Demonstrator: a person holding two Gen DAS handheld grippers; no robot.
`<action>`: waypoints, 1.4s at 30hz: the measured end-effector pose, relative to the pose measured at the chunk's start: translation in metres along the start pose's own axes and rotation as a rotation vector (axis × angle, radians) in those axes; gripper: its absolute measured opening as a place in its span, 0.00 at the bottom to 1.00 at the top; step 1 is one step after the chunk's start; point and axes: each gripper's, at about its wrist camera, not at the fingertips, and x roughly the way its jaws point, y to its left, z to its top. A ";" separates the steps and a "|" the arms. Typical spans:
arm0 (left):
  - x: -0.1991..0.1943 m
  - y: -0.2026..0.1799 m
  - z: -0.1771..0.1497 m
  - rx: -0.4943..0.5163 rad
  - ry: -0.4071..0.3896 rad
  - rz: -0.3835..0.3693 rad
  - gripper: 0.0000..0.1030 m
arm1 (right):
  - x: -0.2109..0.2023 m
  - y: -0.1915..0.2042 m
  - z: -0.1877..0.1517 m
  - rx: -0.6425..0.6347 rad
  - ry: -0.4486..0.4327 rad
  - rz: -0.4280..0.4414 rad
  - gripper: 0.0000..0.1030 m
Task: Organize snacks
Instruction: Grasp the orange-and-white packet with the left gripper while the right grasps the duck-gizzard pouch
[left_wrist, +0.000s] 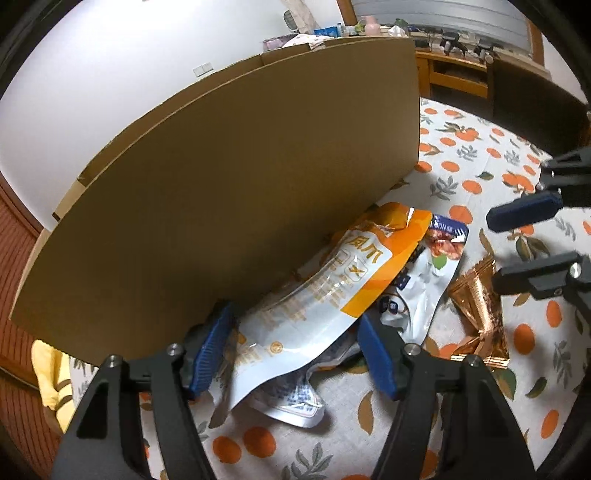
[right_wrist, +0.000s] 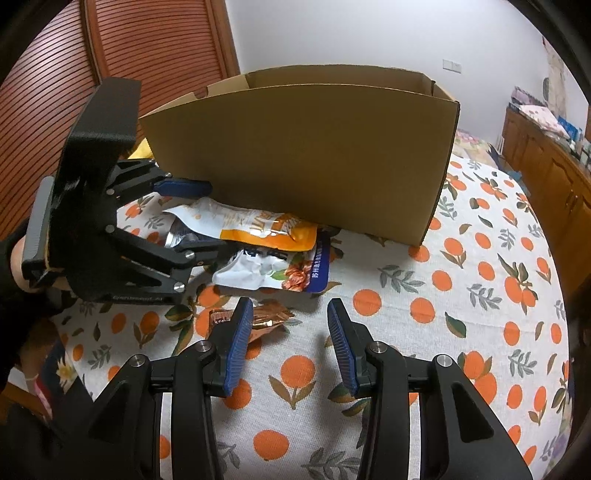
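**Snacks wait beside the carton as left tool straddles top pouch**

Snacks lie in a loose heap on the desk (right_wrist: 406, 295), pressed against the near wall of an open cardboard box (right_wrist: 303, 155), none yet visibly inside it. The left tool (left_wrist: 291, 354) stands moderately wide, its blue pads either side of the orange-and-white pouch (left_wrist: 325, 288), which lies on top of the pile; the pads do not appear to press on it, and the left one sits close to the carton wall. Under that pouch, toward 2 o'clock in the left wrist view, lies a white pouch with a blue edge (left_wrist: 424, 295), and at 3 o'clock from the heap a copper foil packet (left_wrist: 480, 306) rests flat on the orange-print cloth. The right tool (right_wrist: 290, 347) hovers with its pads apart and nothing between them, the foil packet just beyond its left pad at about 11 o'clock in its own view.

The step in hand looks to be picking up the top pouch for the box. To do it well, the left tool should settle low enough to catch the pouch's body rather than its slack, glossy edge, close squarely so the film does not slip out, and keep clear of the carton wall so the box is not shoved. A lift straight up before crossing the rim would keep the white pouch beneath from being dragged along. The right tool is well placed for the foil packet.
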 end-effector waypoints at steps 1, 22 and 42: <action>-0.002 0.001 0.000 -0.007 -0.009 -0.004 0.63 | 0.000 0.000 0.000 0.001 0.001 0.000 0.41; -0.017 0.025 -0.002 -0.133 -0.067 -0.095 0.31 | 0.036 0.000 0.035 0.041 0.023 0.015 0.56; -0.050 0.032 -0.019 -0.207 -0.141 -0.139 0.21 | 0.075 0.031 0.050 -0.060 0.102 0.009 0.75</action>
